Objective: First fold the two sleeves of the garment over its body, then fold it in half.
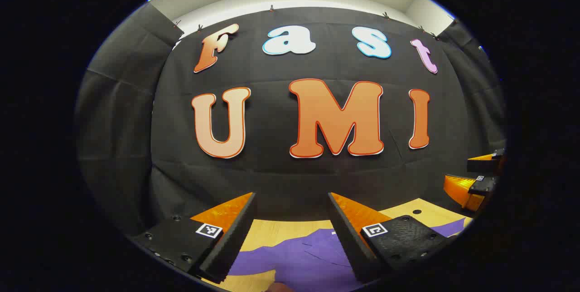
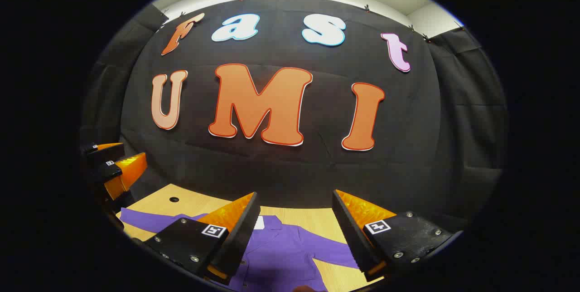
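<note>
A purple garment lies flat on the wooden table, spread below both grippers. In the right gripper view the same purple garment shows a white collar tag and sleeves reaching out to either side. My left gripper hangs above it, open, nothing between its fingers. My right gripper is open too, held above the garment's collar end. The right gripper also appears at the far right of the left gripper view, and the left gripper at the far left of the right gripper view.
The table ends close to the booth's black cloth wall. A small dark hole sits in the tabletop near its back left corner, beside the garment's sleeve.
</note>
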Demonstrator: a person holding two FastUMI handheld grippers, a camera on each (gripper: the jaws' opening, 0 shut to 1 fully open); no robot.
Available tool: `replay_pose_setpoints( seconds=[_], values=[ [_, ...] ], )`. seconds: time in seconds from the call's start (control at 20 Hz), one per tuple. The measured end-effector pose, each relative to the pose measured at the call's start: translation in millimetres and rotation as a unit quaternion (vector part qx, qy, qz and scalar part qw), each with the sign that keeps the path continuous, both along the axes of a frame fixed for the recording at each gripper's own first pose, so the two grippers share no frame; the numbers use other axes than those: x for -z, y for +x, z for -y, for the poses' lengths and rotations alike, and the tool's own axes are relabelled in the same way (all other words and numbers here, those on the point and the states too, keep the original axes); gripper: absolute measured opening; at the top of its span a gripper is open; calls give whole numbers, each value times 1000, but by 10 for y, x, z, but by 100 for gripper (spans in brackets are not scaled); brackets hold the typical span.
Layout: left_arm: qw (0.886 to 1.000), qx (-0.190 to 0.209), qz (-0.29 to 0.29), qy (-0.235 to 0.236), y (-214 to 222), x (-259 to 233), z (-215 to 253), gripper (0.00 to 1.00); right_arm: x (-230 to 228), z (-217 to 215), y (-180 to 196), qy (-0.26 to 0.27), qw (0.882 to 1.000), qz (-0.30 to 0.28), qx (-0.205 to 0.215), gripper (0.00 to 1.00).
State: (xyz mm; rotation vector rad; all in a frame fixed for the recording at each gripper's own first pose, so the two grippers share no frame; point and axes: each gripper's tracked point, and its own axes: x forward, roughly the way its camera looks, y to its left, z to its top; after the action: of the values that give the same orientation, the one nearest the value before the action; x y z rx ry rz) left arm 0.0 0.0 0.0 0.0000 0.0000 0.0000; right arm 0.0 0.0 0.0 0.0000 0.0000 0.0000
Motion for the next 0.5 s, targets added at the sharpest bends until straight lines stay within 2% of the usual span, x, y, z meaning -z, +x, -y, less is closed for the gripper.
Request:
replay_pose_setpoints(
  seconds=[0.1, 0.15, 0.2, 0.5],
  values=[
    [1000, 1, -4, -1, 3, 17, 27, 96, -15, 18, -9, -1, 1000, 2, 3, 95],
    [1000, 1, -8, -1, 2, 39, 33, 99, -8, 29, -9, -2, 1000, 1, 4, 95],
    [1000, 5, -8, -3, 3, 44, 56, 96, -1, 49, -12, -2, 1000, -1, 5, 95],
    [1000, 12, -17, -6, -27, 62, 148, 96, 24, 157, -21, -3, 1000, -5, 14, 95]
  ],
)
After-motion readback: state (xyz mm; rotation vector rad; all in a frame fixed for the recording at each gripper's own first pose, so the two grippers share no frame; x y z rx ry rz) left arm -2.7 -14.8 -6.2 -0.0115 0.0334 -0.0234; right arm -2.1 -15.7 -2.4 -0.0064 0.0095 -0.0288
